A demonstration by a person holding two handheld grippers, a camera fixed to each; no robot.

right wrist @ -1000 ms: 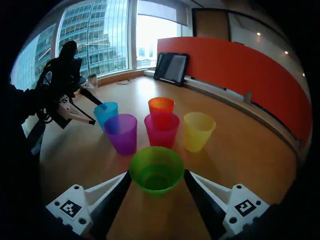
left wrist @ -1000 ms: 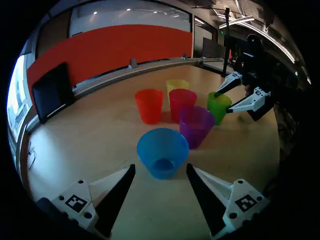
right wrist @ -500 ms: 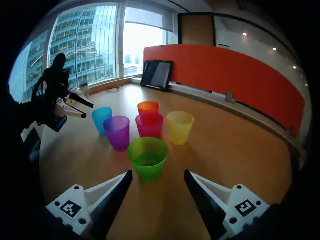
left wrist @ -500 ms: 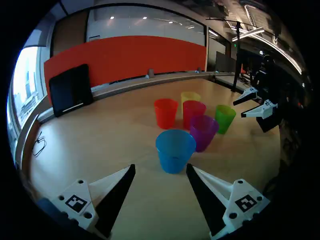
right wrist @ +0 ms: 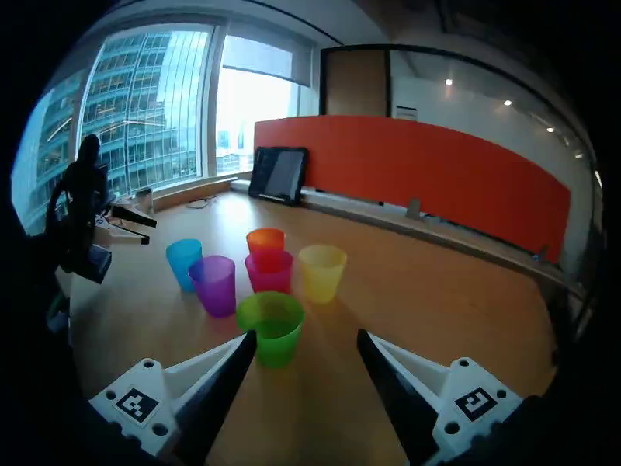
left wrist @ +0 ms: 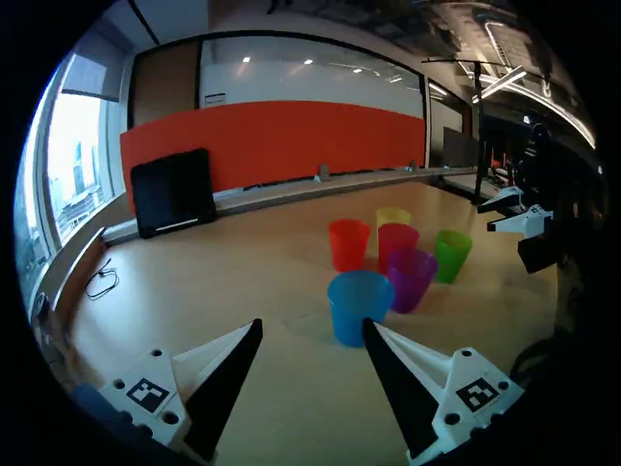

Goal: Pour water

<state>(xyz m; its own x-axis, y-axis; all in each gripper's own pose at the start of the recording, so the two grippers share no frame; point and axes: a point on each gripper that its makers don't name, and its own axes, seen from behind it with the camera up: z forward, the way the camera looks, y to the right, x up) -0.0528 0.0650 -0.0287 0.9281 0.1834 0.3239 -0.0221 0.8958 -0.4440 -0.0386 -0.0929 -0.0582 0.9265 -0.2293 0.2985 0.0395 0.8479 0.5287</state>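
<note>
I am keeping both grippers spread, empty: left gripper [left wrist: 310,330], right gripper [right wrist: 307,335]. Fingertips are clipping the blue cup [left wrist: 353,299] and green cup [right wrist: 272,318]; their contents are indiscernible.

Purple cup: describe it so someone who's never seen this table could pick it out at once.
On the wooden table before the orange wall stands a cluster of six plastic cups. In the right gripper view the purple cup is left of centre, between the blue cup and the green cup. It is the only purple one.

Black tablet [left wrist: 172,193] against orange partition [left wrist: 310,144]
</note>
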